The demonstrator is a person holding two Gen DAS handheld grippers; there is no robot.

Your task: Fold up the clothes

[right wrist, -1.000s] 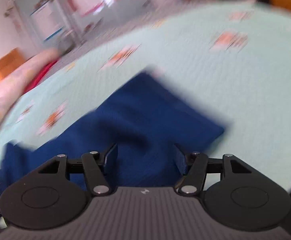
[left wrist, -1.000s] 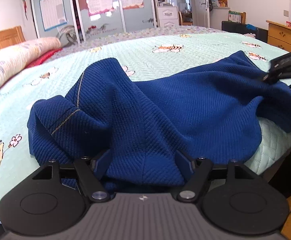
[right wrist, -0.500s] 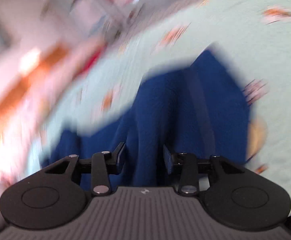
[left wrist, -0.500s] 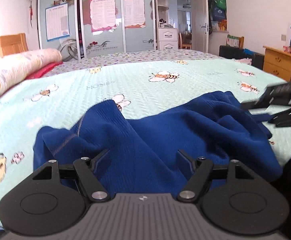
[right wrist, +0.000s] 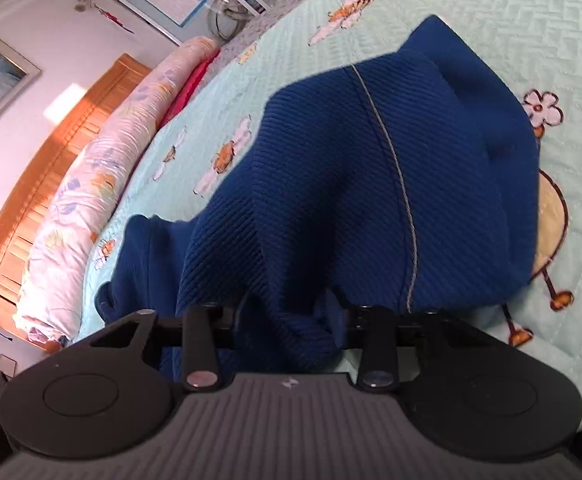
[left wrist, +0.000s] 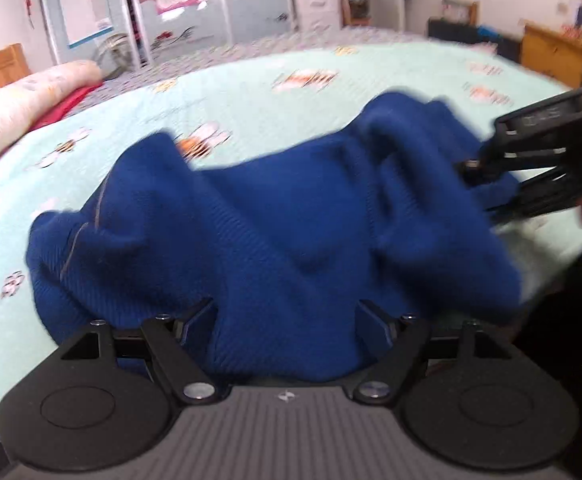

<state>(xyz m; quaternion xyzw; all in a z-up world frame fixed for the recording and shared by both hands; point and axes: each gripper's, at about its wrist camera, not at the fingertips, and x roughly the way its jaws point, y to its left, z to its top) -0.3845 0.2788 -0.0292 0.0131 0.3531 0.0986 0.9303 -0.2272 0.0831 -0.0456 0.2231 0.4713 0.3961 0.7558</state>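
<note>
A crumpled blue sweater lies on the bed. The right hand-held gripper, jaws just closing, pinches a fold; the left hand-held gripper stands wide around fabric. A shallow pinch could slip, dropping the sweater

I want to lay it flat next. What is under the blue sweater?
The blue sweater lies bunched on the mint quilt with cartoon bees and flowers, which shows all around it. Whatever lies beneath the cloth itself is covered.
</note>
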